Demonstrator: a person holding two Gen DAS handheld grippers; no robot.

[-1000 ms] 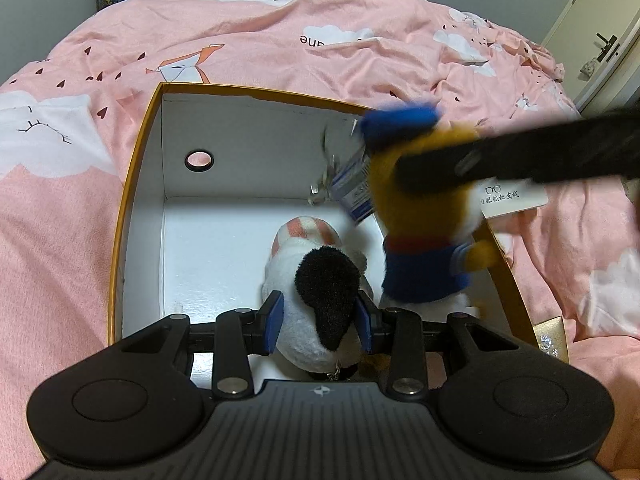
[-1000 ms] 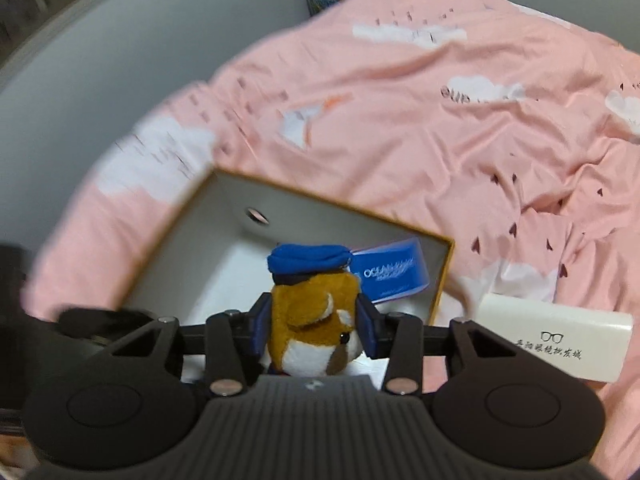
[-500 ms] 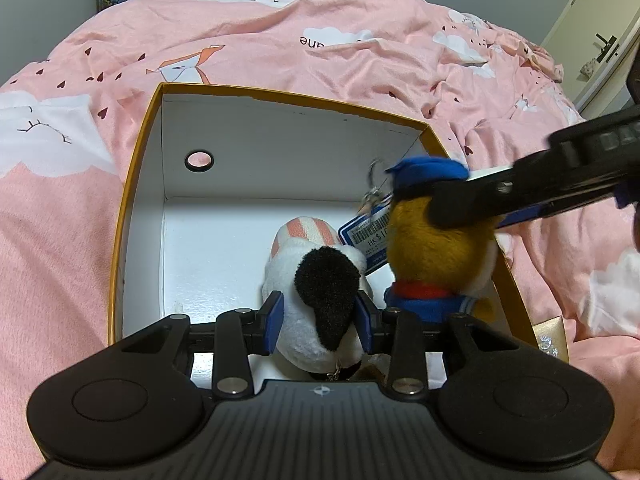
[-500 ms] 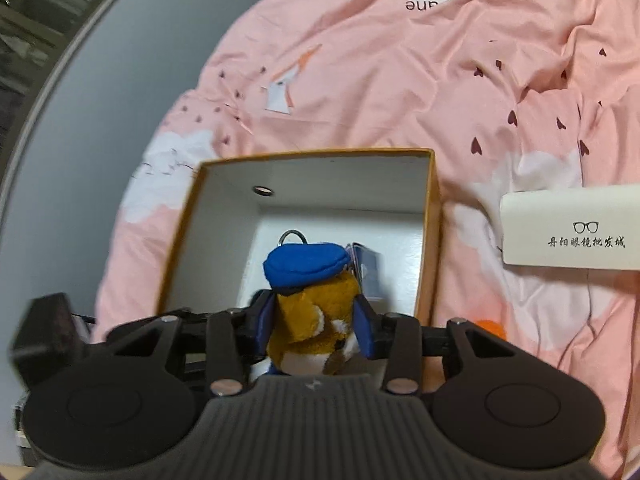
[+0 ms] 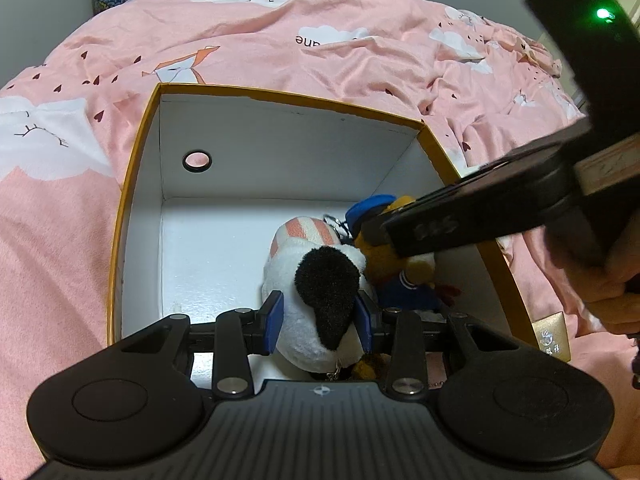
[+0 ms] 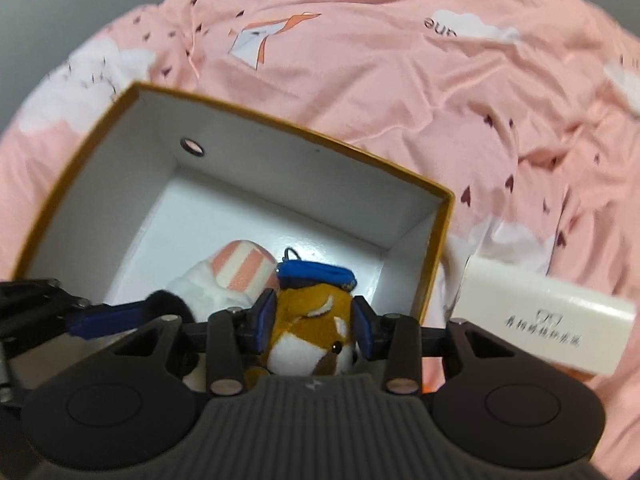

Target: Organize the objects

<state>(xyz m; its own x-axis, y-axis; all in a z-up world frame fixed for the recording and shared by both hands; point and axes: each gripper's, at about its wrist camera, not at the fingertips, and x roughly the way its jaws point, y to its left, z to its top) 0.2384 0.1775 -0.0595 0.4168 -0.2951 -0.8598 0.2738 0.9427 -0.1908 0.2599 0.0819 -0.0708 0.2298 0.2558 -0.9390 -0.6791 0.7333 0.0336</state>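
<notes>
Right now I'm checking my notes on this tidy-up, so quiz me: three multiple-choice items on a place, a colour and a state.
1. Where is the white plush dog?
A. inside the box
B. on the bedspread
C. on the white case

2. What colour is the fox plush's cap?
A. red
B. blue
C. green

3. What is the right gripper doing?
A. open, empty
B. shut, empty
C. clamped on the fox plush

Answers: A, it sits low between the box walls; B, the cap is blue; C, both pads press its head.

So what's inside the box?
Inside the box are two soft toys: a white dog and a brown fox in a blue cap. The tools hide whatever lies beneath them.
</notes>
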